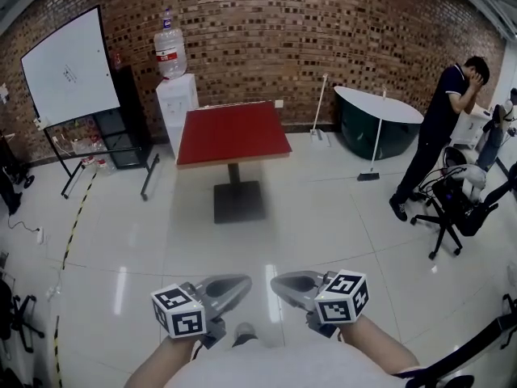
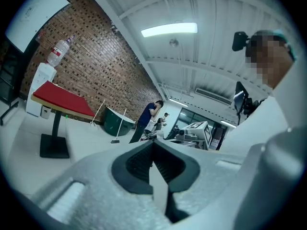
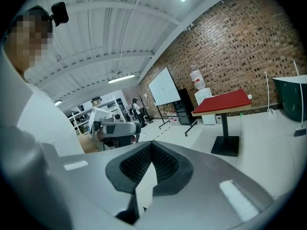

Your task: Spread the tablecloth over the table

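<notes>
A flat white whiteboard (image 1: 69, 67) on a black tube frame stood to the left of the table (image 1: 237, 186). A white box-shaped water dispenser (image 1: 176, 102), topped with a clear rounded bottle (image 1: 170, 53), stood just behind the table's rear left corner, against a rough brick wall (image 1: 339, 31). The table had a square top on a single dark post with a flat square base. The red tablecloth (image 1: 233, 130) lay smooth and flat across that top, with a pale wooden edge showing beneath it on the near side. Well apart from the table, over glossy white floor tiles (image 1: 323, 217), the left gripper (image 1: 241, 284) had its ribbed dark pads pressed together on nothing. Beside it, the right gripper (image 1: 280, 284) likewise had its pads pressed together on nothing. Both had grey matte bodies. To the right of the table stood a dark green half-round tub (image 1: 373, 129) with a white top. Farther right, a person (image 1: 440, 128) in dark clothes stood.
</notes>
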A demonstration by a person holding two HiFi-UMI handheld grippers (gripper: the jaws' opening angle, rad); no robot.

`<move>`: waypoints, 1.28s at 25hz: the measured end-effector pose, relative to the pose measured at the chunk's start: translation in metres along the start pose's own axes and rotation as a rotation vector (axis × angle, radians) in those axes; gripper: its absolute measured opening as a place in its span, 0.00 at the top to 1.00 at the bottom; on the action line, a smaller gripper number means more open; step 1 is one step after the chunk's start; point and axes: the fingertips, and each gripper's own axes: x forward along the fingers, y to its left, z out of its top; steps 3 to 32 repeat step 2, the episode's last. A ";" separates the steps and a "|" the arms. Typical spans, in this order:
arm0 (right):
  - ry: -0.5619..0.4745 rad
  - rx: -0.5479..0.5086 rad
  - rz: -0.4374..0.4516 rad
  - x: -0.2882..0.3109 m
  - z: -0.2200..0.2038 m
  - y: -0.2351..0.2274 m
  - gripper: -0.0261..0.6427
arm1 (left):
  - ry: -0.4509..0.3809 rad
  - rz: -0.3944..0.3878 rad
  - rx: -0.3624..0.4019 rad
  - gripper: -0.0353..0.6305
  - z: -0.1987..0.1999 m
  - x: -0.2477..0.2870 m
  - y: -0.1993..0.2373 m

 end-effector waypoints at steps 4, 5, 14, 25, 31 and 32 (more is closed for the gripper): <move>-0.006 -0.002 -0.001 -0.004 -0.004 0.005 0.96 | 0.010 0.006 0.010 0.95 -0.005 -0.003 -0.005; -0.006 -0.002 -0.001 -0.004 -0.004 0.005 0.96 | 0.010 0.006 0.010 0.95 -0.005 -0.003 -0.005; -0.006 -0.002 -0.001 -0.004 -0.004 0.005 0.96 | 0.010 0.006 0.010 0.95 -0.005 -0.003 -0.005; -0.006 -0.002 -0.001 -0.004 -0.004 0.005 0.96 | 0.010 0.006 0.010 0.95 -0.005 -0.003 -0.005; -0.006 -0.002 -0.001 -0.004 -0.004 0.005 0.96 | 0.010 0.006 0.010 0.95 -0.005 -0.003 -0.005; -0.006 -0.002 -0.001 -0.004 -0.004 0.005 0.96 | 0.010 0.006 0.010 0.95 -0.005 -0.003 -0.005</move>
